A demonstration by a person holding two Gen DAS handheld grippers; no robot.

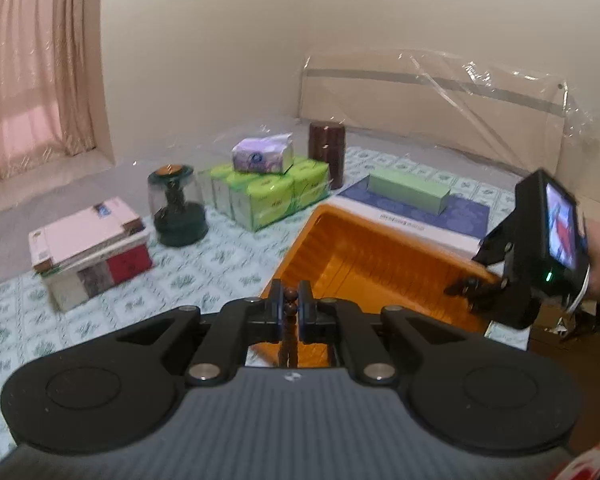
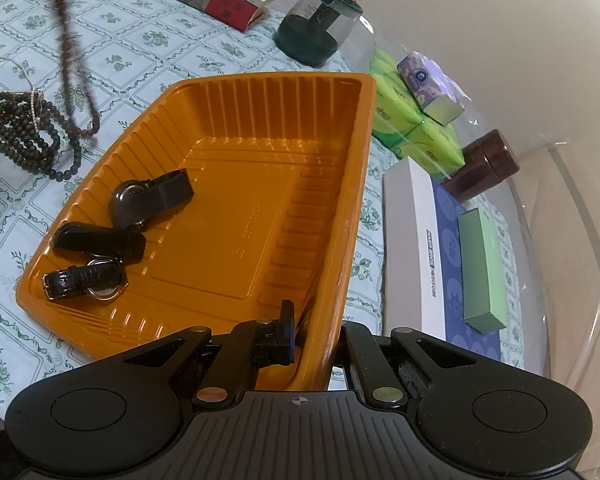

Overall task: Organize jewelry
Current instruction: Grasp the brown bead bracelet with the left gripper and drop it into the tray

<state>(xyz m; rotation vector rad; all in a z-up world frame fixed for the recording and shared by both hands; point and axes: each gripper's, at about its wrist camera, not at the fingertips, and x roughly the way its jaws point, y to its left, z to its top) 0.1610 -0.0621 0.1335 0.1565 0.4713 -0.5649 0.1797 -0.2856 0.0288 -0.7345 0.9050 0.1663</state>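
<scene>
My left gripper (image 1: pixel 290 310) is shut on a brown bead necklace (image 1: pixel 289 322) and holds it up over the near edge of the orange tray (image 1: pixel 364 256). The strand hangs blurred in the right wrist view (image 2: pixel 70 52), above the table left of the tray. My right gripper (image 2: pixel 318 332) is shut on the orange tray's rim (image 2: pixel 336 280) at its near right side, one finger (image 2: pixel 286 330) inside the tray; it also shows in the left wrist view (image 1: pixel 476 286). Two black-strapped watches (image 2: pixel 86 278) (image 2: pixel 150 198) lie in the tray's left end. A coil of dark beads (image 2: pixel 28 136) lies on the cloth.
On the floral cloth stand a stack of boxes (image 1: pixel 88 248), a dark green jar with a clear dome (image 1: pixel 176 208), green tissue packs (image 1: pixel 268 192) with a purple pack on top, a brown canister (image 1: pixel 326 152) and a green box (image 1: pixel 408 192) on a blue-white box.
</scene>
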